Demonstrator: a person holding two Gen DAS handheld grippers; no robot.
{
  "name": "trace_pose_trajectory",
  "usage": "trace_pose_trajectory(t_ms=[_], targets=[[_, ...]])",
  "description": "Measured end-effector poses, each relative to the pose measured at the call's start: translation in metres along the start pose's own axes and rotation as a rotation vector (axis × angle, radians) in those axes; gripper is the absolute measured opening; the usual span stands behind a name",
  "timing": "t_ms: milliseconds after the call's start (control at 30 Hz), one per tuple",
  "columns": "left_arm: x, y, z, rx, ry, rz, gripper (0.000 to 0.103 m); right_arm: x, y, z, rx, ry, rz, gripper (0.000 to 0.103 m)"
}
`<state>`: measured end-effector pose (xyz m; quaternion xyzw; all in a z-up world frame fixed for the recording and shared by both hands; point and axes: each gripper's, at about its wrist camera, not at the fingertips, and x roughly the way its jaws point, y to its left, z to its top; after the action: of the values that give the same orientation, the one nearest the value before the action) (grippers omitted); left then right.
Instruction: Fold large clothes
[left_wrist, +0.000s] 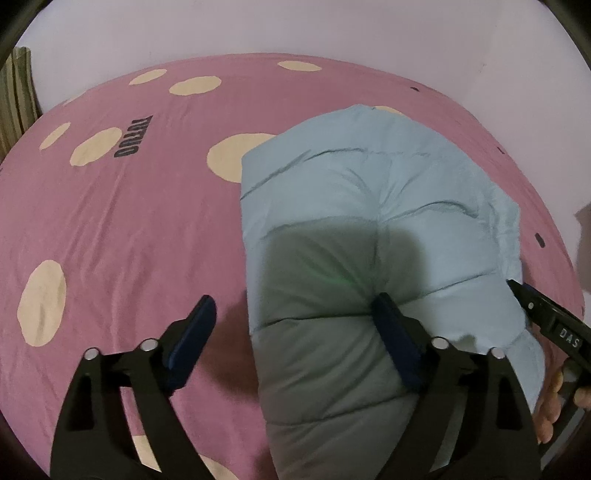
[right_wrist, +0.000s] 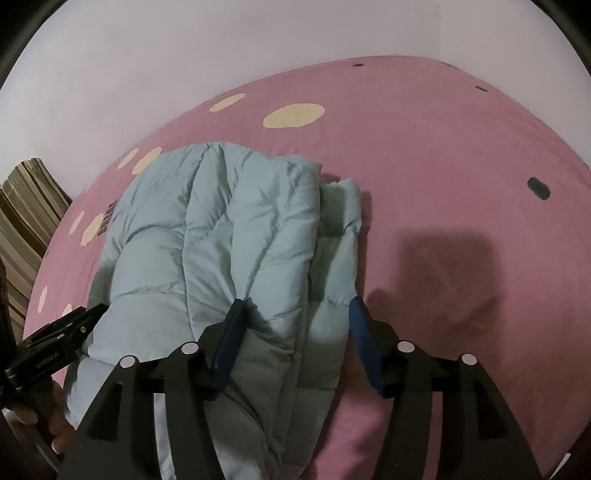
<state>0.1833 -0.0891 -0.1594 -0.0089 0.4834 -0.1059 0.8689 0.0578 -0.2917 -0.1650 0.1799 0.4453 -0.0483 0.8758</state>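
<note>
A pale blue puffer jacket (left_wrist: 369, 206) lies folded into a thick bundle on a pink bed sheet (left_wrist: 122, 229); it also shows in the right wrist view (right_wrist: 221, 236). My left gripper (left_wrist: 295, 308) is open, its right finger (left_wrist: 397, 343) pressed on the jacket's near part, its left finger over the sheet. My right gripper (right_wrist: 295, 308) is open, both fingers straddling the jacket's right near edge, the left finger (right_wrist: 229, 343) on the fabric. The right gripper (left_wrist: 546, 321) shows at the jacket's right side in the left view.
The sheet has cream spots and dark lettering (left_wrist: 133, 136). A pale wall (left_wrist: 295, 29) runs behind the bed. A striped cloth (right_wrist: 26, 206) hangs at the bed's left edge. The left gripper's body (right_wrist: 48, 350) is at the jacket's left.
</note>
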Motion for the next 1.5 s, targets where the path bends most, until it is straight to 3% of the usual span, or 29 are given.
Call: trace_pose_trajectory(t_ms=[333,700,833,1133,1333,1500], targets=[[0.013,0.018,-0.002,-0.112,0.036,-0.153,0.090,0.016,-0.014,-0.004,0.079,0.047,0.081,0.069],[0.036,0.012,-0.001,-0.094,0.086,-0.265,0.090,0.034,-0.014,-0.008,0.085,0.071,0.116,0.071],[0.039,0.009,-0.001,-0.075,0.083,-0.273,0.088,0.035,-0.011,-0.011,0.077,0.072,0.133,0.057],[0.041,0.008,-0.001,-0.049,0.076,-0.320,0.068,0.038,-0.008,-0.016,0.107,0.056,0.240,0.028],[0.036,0.015,0.000,-0.067,0.067,-0.338,0.063,0.044,0.004,-0.012,0.091,0.061,0.306,0.025],[0.034,0.029,0.005,-0.097,0.041,-0.310,0.061,0.058,0.026,0.001,0.068,0.071,0.358,0.024]])
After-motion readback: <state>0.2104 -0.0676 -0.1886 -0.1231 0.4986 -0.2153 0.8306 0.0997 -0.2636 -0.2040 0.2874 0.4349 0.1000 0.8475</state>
